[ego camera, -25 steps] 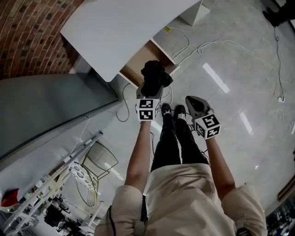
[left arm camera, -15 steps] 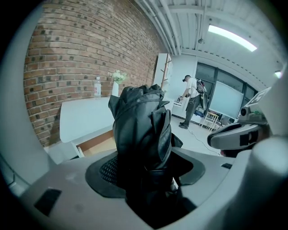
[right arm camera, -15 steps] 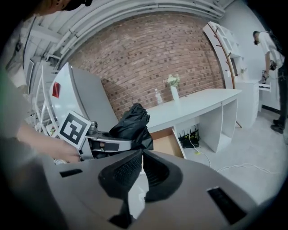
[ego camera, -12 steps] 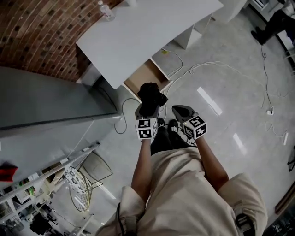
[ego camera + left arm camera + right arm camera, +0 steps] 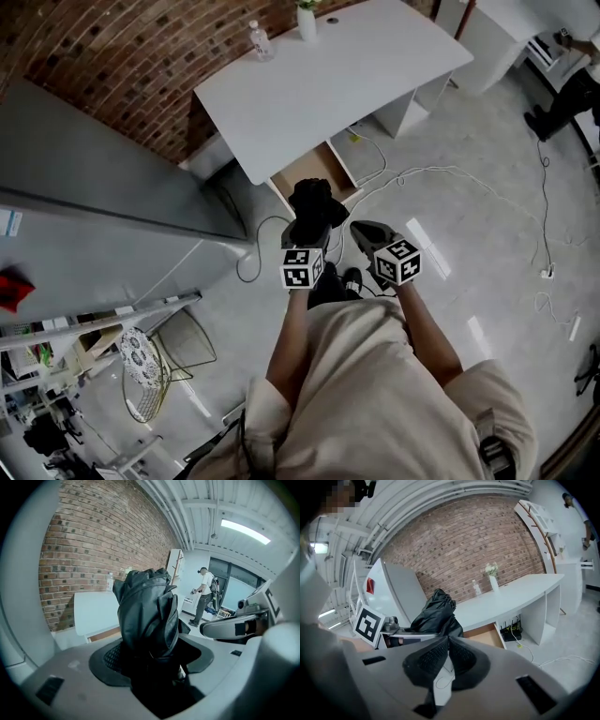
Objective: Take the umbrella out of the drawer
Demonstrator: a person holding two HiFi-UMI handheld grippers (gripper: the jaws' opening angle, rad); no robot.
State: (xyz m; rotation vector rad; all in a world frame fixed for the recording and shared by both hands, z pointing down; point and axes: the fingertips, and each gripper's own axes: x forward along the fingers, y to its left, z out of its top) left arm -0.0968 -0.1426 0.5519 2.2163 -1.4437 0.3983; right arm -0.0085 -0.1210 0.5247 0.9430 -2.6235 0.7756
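The left gripper [image 5: 154, 665] is clamped wide on the folded black umbrella [image 5: 147, 613], whose bundled canopy stands up out of its jaws. The right gripper [image 5: 446, 653], on the person's side of the drawer [image 5: 314, 171], has its jaws pressed together on nothing. The umbrella is above that open drawer and clear of its rim; the drawer juts from under the white bench [image 5: 328, 75]. The taking-out looks all but done. Next, carry the umbrella away from the drawer, keeping the 1 grip firm.

Bright, even light from a ceiling strip [image 5: 243, 530]; glare streaks the floor [image 5: 487, 225]; the fisheye edges bend and darken.
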